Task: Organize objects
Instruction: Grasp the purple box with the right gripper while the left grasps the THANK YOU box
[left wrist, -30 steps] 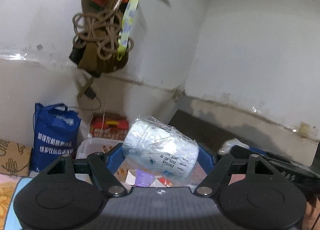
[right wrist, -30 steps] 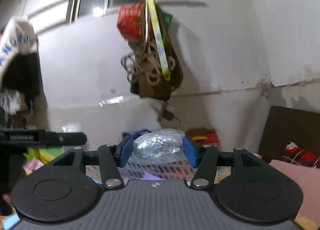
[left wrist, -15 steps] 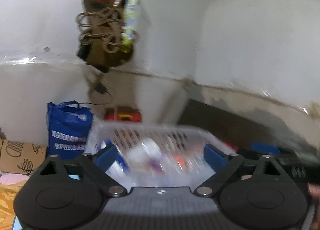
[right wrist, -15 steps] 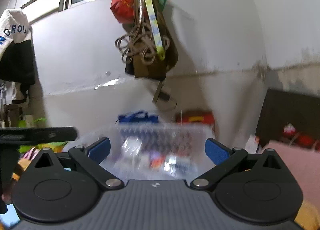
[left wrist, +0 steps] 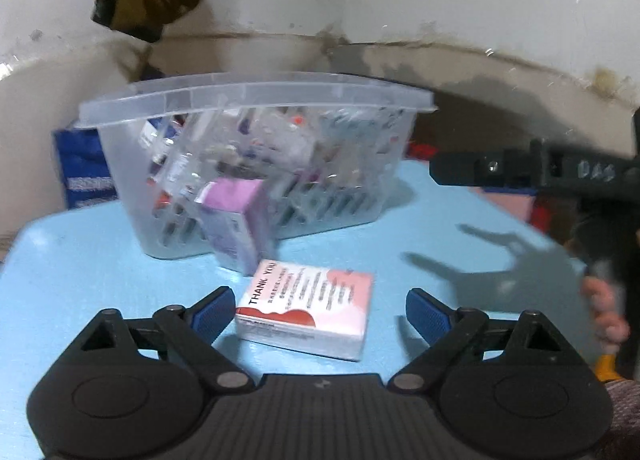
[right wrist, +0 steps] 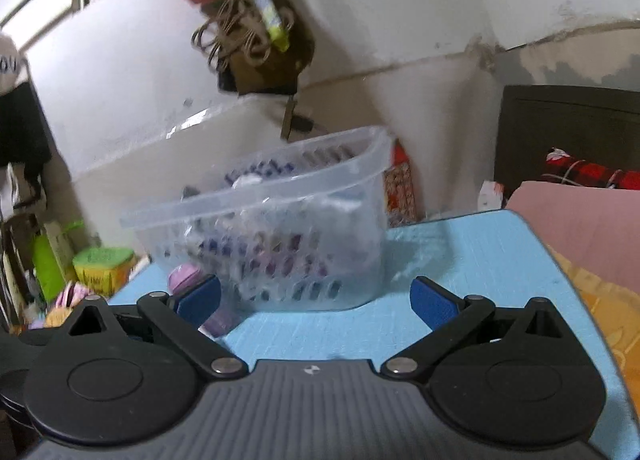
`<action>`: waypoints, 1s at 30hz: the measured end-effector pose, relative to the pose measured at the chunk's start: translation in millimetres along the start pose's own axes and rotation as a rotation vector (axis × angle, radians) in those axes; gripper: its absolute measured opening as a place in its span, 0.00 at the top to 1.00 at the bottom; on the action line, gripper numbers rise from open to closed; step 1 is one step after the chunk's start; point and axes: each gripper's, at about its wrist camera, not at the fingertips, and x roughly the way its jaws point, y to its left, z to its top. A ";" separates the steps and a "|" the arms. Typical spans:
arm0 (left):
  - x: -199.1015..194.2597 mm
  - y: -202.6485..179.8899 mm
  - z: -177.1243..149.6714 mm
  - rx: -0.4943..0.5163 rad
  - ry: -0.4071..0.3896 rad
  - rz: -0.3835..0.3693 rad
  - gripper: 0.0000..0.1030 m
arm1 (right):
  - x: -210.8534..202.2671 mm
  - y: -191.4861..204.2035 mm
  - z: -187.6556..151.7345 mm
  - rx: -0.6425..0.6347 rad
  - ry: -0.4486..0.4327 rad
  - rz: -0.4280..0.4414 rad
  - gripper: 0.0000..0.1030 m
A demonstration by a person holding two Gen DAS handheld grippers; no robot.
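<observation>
On the blue table [left wrist: 80,260]: your left gripper [left wrist: 320,310] spread, narrowing, straddling pink box [left wrist: 306,310] | right gripper [right wrist: 316,300] wide, empty, facing basket [right wrist: 256,196].

basket [left wrist: 256,98]: clear frosted plastic, slotted walls
table [left wrist: 80,260]: light blue
box at the basket's 6 o'clock [left wrist: 236,220]: lilac-purple
flat box [left wrist: 308,308]: pink and white, red wave, black "thank you" print
gripper pads [left wrist: 212,310]: blue, on black arms
bag at the basket's 9 o'clock [left wrist: 82,176]: dark blue, white print
tub [right wrist: 102,262]: yellow-green
</observation>
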 end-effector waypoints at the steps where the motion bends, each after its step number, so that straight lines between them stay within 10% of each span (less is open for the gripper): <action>1: 1.2 -1.0 -0.8 0.011 -0.001 0.030 0.21 | 0.8 4.6 -3.0 -0.014 0.004 0.008 0.00; 15: -49.9 54.9 -32.8 -0.102 -0.048 0.061 0.24 | 79.5 93.2 -14.1 -0.147 0.151 0.064 0.14; 20: -48.0 61.3 -33.8 -0.132 -0.072 0.076 0.24 | 88.1 96.9 -18.0 -0.166 0.195 0.073 0.50; 30: -32.4 58.6 -23.2 -0.110 -0.044 0.103 0.20 | 33.5 60.8 -18.4 -0.118 0.142 0.073 0.51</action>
